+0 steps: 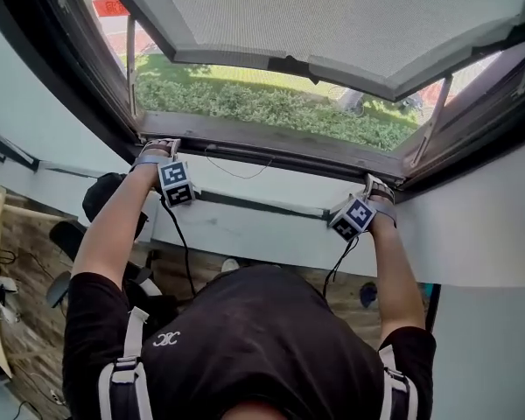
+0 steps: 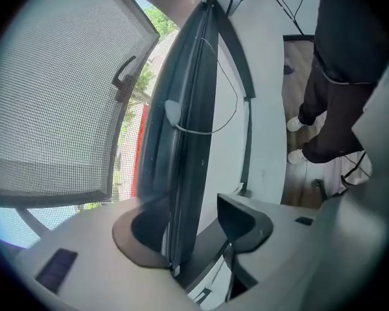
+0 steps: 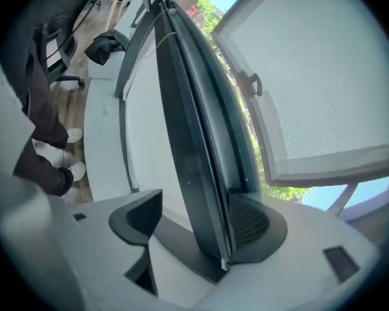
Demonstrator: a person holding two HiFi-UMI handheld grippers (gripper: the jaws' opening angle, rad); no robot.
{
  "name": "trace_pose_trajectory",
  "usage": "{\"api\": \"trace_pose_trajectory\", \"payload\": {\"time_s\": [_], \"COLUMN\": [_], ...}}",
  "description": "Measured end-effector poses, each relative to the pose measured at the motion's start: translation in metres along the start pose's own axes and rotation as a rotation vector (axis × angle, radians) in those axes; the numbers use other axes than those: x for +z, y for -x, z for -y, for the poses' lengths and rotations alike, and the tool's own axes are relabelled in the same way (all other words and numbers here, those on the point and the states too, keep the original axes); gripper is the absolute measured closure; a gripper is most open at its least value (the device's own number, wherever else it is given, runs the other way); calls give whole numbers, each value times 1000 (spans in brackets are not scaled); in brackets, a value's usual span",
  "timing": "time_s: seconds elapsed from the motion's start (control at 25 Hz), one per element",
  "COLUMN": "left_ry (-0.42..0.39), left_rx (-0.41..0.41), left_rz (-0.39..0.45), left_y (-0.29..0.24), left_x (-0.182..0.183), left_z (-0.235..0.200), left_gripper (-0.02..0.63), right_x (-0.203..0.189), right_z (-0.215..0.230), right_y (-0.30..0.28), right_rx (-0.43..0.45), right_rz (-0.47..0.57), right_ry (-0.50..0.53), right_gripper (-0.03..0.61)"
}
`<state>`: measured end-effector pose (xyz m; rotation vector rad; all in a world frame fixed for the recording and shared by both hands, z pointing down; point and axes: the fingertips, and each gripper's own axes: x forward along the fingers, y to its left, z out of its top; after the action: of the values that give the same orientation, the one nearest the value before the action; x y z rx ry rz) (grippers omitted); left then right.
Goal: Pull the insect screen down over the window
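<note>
The window panel is fine grey mesh, the window frame dark, the hedge green, the shirt black.

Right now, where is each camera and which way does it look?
Head view: on the person's head, looking steeply down at the bar; arms, left tongs and right tongs show.
Left gripper view: on left tongs, facing right tongs along the bar; legs show.
Right gripper view: on right tongs, facing left tongs; legs show.
Both share the bar and mesh pane.

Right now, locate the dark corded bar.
Head view, centre: the dark bar runs along the window's bottom edge, its ends between the open left claw and right claw.
</note>
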<state>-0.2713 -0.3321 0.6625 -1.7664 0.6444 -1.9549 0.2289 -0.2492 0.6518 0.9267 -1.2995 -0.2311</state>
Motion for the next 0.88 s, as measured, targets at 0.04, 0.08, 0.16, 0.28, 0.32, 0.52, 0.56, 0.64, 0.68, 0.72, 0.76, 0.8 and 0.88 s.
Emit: {"api": "trace_pose_trajectory", "payload": {"time_s": [0.04,0.08,0.16,0.28,0.32,0.52,0.56,0.64,0.68,0.72,0.76,0.8,0.88], "left_ry": [5,10,4,-10,-12,132,183,292,342,384,421,456,537], "left_rx": [-4,-8,-16,-34,-37,-6,-24,-96,-132,-155,-159,-147,-105], "left_rz": [2,5,10,4,3,159,217,351,414,471,524,575,682], "left_y": [1,2,5,7,7,28,41,66,78,89,102,115,145], "left_x": [0,0,1,2,1,25,34,58,69,81,92,102,123], "left_z": [-1,-1,-2,-2,-2,-27,-31,-32,-31,-33,-38,-46,-65], "left_gripper": [376,385,385,385,385,474,485,547,571,586,595,598,598], "right_x": [1,1,1,3,3,10,15,28,33,35,38,41,47], "right_z": [2,4,9,10,11,23,28,39,45,51,58,65,79], "right_y": [1,1,-1,2,1,14,24,47,56,62,68,75,93], "right_rx": [4,3,-8,-4,-8,-8,9,49,58,57,47,31,0], "right_rz": [11,23,40,43,54,186,234,343,397,449,500,549,644], "right_ry": [-16,-34,-61,-83,-89,-290,-368,-534,-613,-687,-758,-818,-895], "right_gripper": [250,266,267,267,267,355,388,466,504,546,571,571,571]}}
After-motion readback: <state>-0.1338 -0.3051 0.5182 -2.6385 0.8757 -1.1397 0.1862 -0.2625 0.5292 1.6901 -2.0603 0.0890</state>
